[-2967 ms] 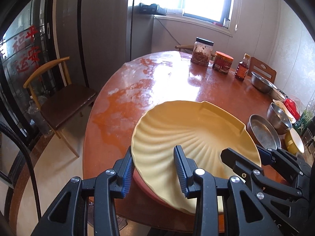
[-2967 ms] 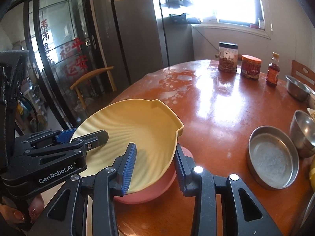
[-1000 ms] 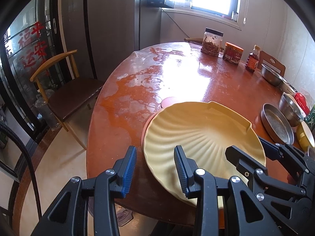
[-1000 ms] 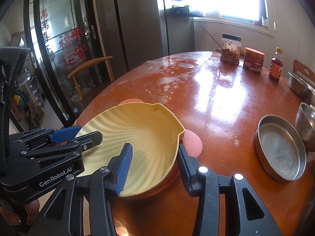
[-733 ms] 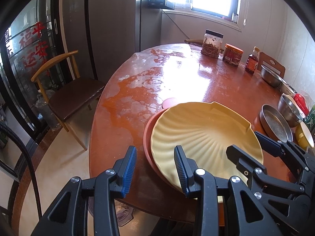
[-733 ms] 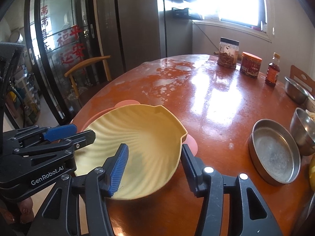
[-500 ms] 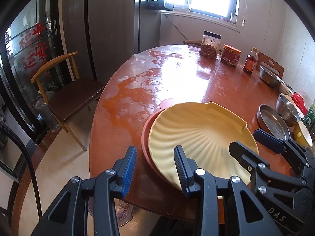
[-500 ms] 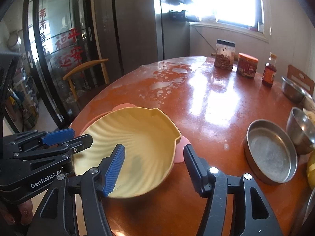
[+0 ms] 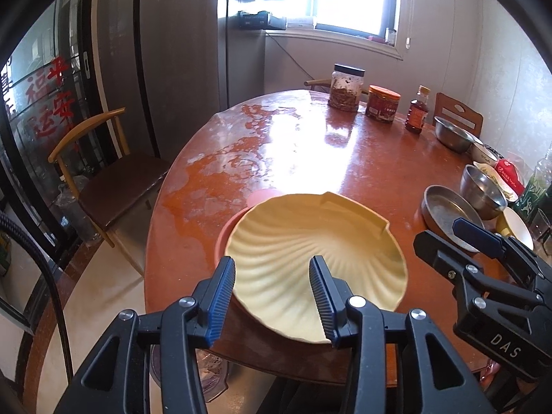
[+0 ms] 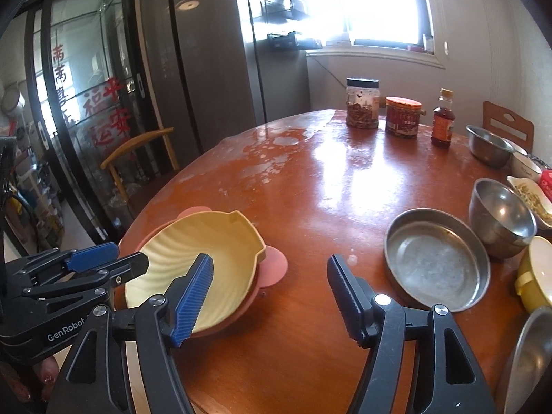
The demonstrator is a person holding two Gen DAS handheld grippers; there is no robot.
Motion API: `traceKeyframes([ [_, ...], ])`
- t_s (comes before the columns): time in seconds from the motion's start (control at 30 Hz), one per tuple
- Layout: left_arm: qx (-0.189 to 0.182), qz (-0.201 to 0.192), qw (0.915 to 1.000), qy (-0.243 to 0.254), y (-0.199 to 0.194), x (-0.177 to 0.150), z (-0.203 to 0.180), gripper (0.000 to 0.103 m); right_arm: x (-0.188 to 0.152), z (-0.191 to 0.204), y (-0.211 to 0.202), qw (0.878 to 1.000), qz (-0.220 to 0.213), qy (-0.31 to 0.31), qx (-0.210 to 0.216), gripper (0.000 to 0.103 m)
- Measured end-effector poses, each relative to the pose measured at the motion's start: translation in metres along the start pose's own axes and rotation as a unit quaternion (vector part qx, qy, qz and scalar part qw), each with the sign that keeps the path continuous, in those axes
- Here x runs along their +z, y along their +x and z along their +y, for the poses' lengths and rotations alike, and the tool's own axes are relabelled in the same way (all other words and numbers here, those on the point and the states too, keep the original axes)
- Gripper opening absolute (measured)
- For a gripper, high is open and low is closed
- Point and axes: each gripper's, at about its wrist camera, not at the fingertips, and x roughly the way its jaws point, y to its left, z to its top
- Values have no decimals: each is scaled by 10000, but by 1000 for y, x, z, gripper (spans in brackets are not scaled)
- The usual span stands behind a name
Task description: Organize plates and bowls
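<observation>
A yellow shell-shaped plate [image 9: 310,241] [image 10: 207,241] lies on a pink plate [image 9: 264,195] [image 10: 276,265] near the front edge of the round red-brown table [image 9: 310,145]. My left gripper [image 9: 272,296] hovers just short of the yellow plate's near rim. Its jaws are opening and its pads are off the plate. My right gripper [image 10: 269,296] is to the right of the stack, its jaws opening wide with only bare table between them. Each gripper shows in the other's view: the right gripper [image 9: 483,252] and the left gripper [image 10: 103,262].
A shallow steel pan [image 10: 434,262], a steel bowl [image 10: 500,214] and a yellow bowl [image 10: 538,276] sit at the right. Two jars [image 10: 362,103] and a bottle [image 10: 441,120] stand at the far side, with another steel bowl [image 10: 488,145]. A wooden chair [image 9: 114,179] stands left of the table.
The yellow plate has come down to rest on the pink plate. Both grippers have widened their jaws, let go of its rim, and drawn back and upward.
</observation>
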Motion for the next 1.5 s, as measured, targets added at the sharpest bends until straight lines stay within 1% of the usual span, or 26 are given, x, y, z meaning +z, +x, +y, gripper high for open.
traceKeyframes([
  [0.13,-68,-40,9999,114,-7,3,-15,47,1,-14,-12,9998,-92,137,-65,72],
  [0.3,-208,-1,9995,244,-10,7,-37,48,1,-37,-26,9990,-181,374,-143,73],
  [0.47,-331,2,9984,462,-11,10,-66,48,0,-61,-38,9974,-233,589,-338,74],
  [0.8,-631,147,9943,844,1,20,-119,48,-4,-115,-52,9915,-197,1130,-611,74],
  [0.93,-685,258,9929,937,11,30,-139,48,-5,-131,-52,9892,-88,1273,-715,74],
  [1.03,-807,308,9915,972,18,41,-153,48,-1,-143,-50,9880,29,1329,-791,74],
  [1.13,-861,396,9903,1021,27,50,-166,48,1,-158,-46,9849,199,1498,-842,74],
  [1.3,-903,599,9882,1079,47,61,-179,48,5,-177,-34,9806,453,1616,-1015,74],
  [1.5,-908,887,9847,1193,73,66,-193,48,8,-189,-19,9767,715,1604,-1237,74],
])
